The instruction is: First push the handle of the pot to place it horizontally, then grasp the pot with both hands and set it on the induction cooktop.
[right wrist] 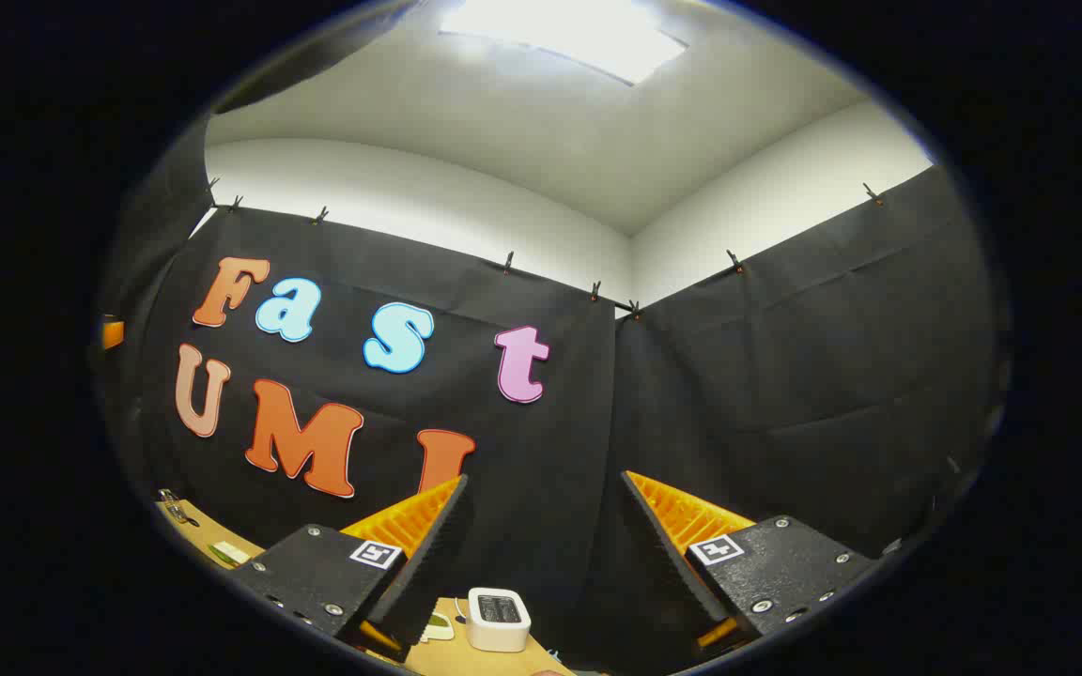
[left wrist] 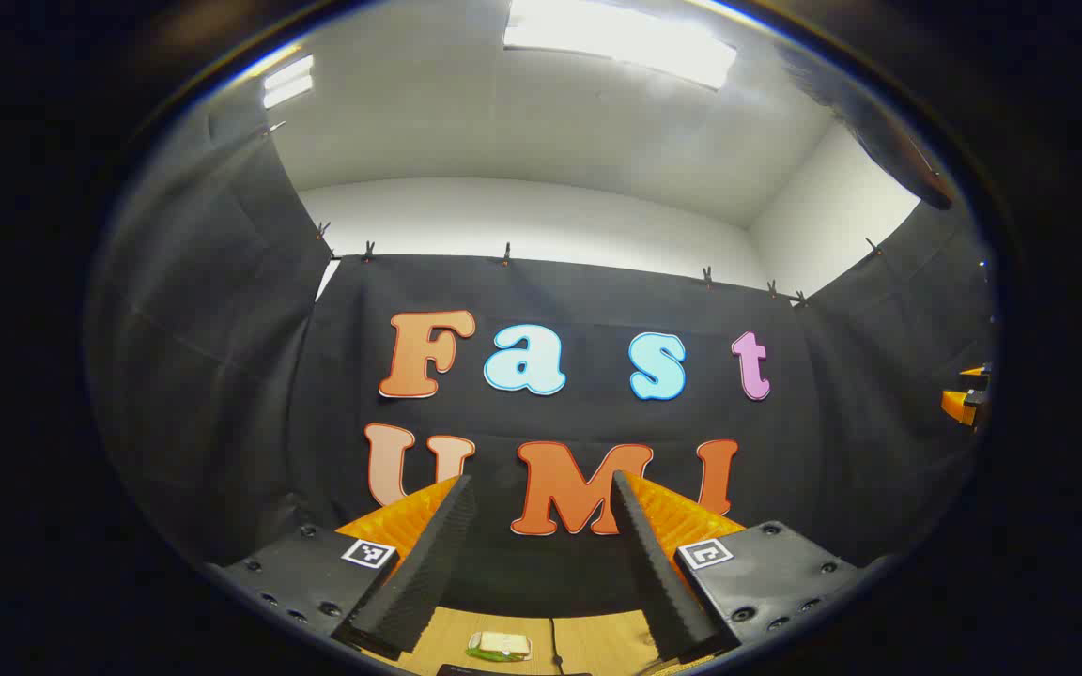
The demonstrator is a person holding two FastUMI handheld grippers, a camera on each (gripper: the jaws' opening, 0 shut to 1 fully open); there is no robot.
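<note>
Presently, both hand-held grippers point upward at the booth's black cloth wall and the white ceiling.

Item 1. Left gripper (left wrist: 541,483): released, the two fingers (left wrist: 414,573) spread wide with nothing between them. Ahead of it hangs the cloth wall (left wrist: 222,394), pinned along its top edge by small clips (left wrist: 506,252). Above it are two bright ceiling light panels (left wrist: 621,38).
- Low between the fingers is a strip of wooden table (left wrist: 597,643).
- On that strip, just ahead of the fingers' bases, lies a small green-and-white packet (left wrist: 500,645), with a thin dark cable (left wrist: 555,640) just to its right.
- Beneath the packet is a dark flat edge (left wrist: 508,669), too cut off to identify.
- Far off to the gripper's right is an orange piece of hardware (left wrist: 966,402), clipped by the field's rim.

Item 2. Right gripper (right wrist: 546,479): likewise released, fingers apart and gripping nothing. Ahead of it is the corner where two cloth walls meet.
- Low between the fingers, nearer the left one, a small white box with a dark top (right wrist: 499,618) stands on the wooden table.
- Just left of the box is a pale green scrap (right wrist: 438,627).
- Further left of the gripper, at the table's edge, are small items (right wrist: 226,552), too small to name.

Item 3. Pot and induction cooktop: position cannot be told, since both cameras are tilted above the tabletop.
</note>
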